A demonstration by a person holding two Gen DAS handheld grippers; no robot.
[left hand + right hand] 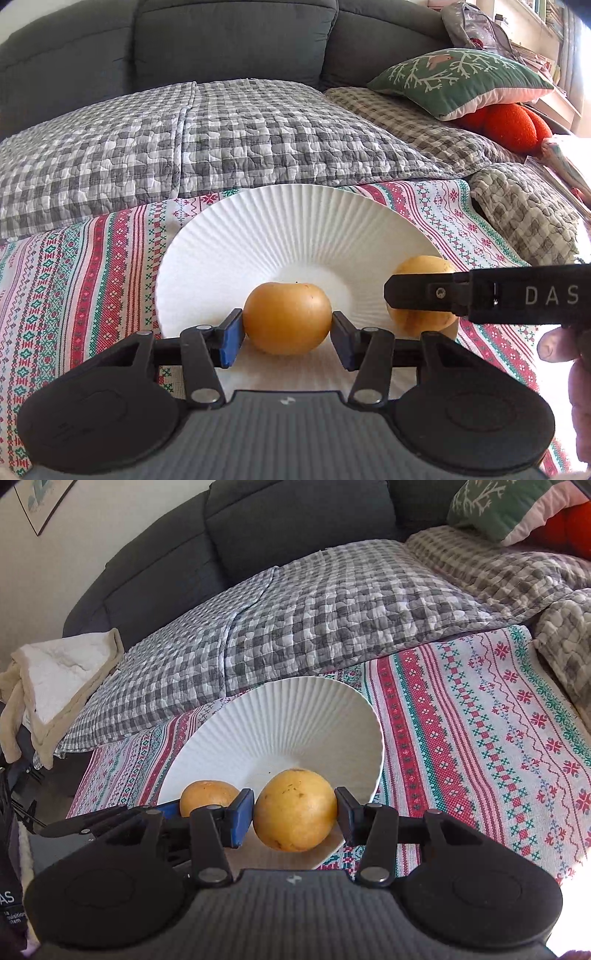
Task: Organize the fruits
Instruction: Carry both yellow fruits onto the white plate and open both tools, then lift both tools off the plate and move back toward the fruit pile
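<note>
While both grippers sit at the plate: each has a fruit between its pads.
Left gripper (287,325): closed on orange fruit (287,317), low over plate centre.
Right gripper (294,808): pads pressed against yellow fruit (294,809), above plate's near rim.
Plate (295,225): white, ribbed, on patterned cloth (92,266).
Behind: checked quilt (221,133).

Right fruit (421,269) mostly hidden behind right gripper's arm in left view. Plate (295,229) near rim covered by both grippers. Left fruit (207,794) lower half blocked in right view.
</note>
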